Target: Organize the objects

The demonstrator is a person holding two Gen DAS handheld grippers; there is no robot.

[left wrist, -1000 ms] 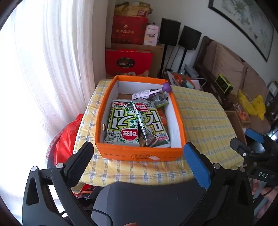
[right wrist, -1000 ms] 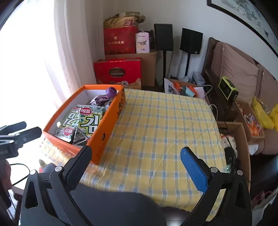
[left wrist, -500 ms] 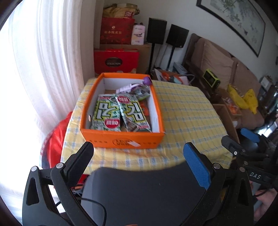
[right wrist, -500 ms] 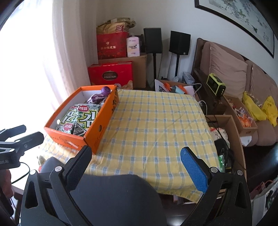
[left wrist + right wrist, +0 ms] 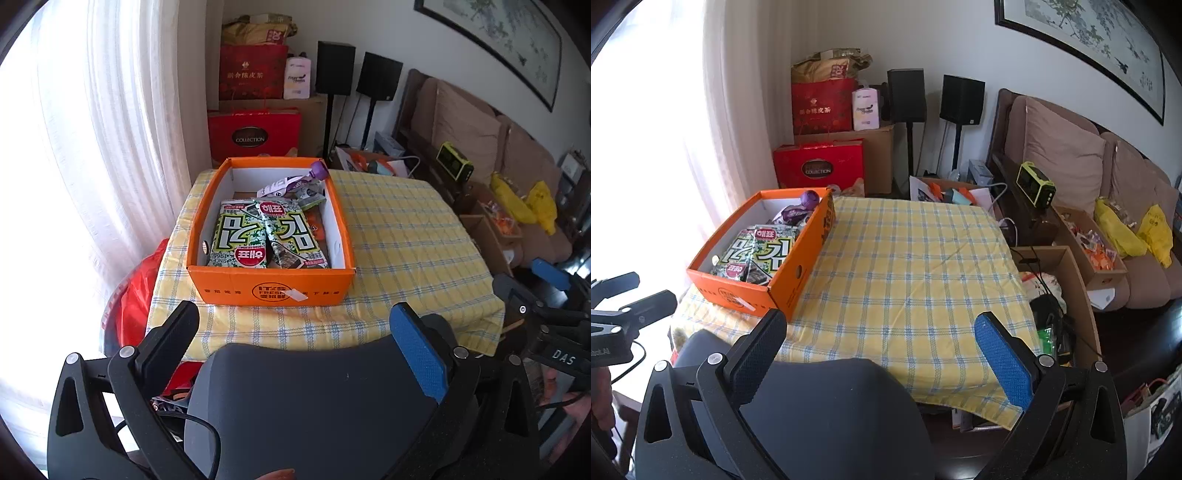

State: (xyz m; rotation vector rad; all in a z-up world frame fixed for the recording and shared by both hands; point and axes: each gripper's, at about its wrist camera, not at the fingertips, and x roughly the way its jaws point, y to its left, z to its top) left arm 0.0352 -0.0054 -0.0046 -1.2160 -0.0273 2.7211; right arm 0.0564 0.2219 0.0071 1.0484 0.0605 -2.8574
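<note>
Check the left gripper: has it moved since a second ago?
Yes. The left gripper has backed away from the orange box, which now looks smaller and farther off.

Orange box (image 5: 271, 291), front face: round mark reading "IT'S FRESH", small characters either side too fine to read.
Left seaweed packet (image 5: 238, 236) in box: "SINCE 1966", red oval with "해표", big white "김", all upside down in left wrist view.
Right seaweed packet (image 5: 291, 230): same "김" and red "해표" oval.
Red gift box (image 5: 253, 134) behind table: "COLLECTION" in dark oval.
Upper red box (image 5: 253, 72): gold "新会陈皮茶".
Other gripper's body (image 5: 563, 356) at right edge: "DAS".
</note>
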